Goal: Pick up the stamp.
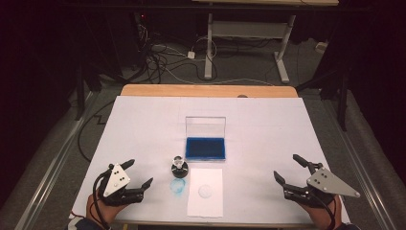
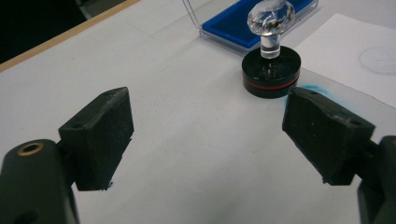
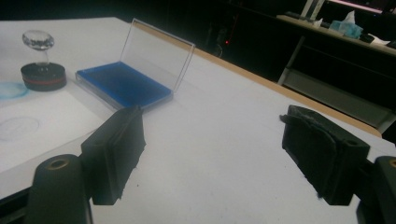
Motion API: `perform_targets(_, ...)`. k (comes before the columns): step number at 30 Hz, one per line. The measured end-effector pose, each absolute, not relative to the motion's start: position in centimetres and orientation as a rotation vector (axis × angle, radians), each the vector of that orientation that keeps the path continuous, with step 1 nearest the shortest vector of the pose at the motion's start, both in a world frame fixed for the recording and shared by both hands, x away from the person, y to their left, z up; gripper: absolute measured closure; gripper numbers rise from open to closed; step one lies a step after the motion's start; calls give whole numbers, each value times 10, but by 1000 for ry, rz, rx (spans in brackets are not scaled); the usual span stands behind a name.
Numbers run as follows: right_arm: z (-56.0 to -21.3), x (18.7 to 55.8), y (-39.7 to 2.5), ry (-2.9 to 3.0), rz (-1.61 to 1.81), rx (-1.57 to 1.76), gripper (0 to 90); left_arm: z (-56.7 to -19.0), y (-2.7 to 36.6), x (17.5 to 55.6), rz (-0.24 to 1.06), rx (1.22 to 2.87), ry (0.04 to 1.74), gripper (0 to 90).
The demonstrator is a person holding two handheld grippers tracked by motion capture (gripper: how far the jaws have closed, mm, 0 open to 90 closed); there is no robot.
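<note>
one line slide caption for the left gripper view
Open left tongs face a crystal-knobbed stamp beside a blue ink pad.

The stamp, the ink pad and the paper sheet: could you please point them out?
stamp (image 1: 179, 168), high view, black round base.
ink pad (image 1: 205, 148), high view, blue pad surface.
paper sheet (image 1: 206, 205), high view, bare lower part.

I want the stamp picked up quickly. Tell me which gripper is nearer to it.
The left gripper. It sits open just beside the stamp, at the table's near left; the right gripper lies far across, beyond the paper sheet.
</note>
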State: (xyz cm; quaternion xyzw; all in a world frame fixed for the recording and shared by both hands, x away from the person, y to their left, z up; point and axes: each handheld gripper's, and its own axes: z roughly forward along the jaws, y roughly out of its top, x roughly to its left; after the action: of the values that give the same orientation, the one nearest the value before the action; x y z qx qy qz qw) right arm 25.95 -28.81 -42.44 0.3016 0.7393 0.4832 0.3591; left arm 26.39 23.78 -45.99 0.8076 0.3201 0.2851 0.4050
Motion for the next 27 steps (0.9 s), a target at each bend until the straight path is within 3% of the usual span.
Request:
perform_targets(4, -427, 262, -289, 1953, 1229, 773, 246, -460, 237, 268, 717, 2044, 800, 157)
perform_targets(14, -429, 270, -285, 1983, 1205, 782, 234, -461, 238, 267, 647, 2108, 788, 164)
perform_targets(27, -433, 275, -280, 2042, 1180, 762, 240, -437, 232, 275, 593, 2208, 752, 171)
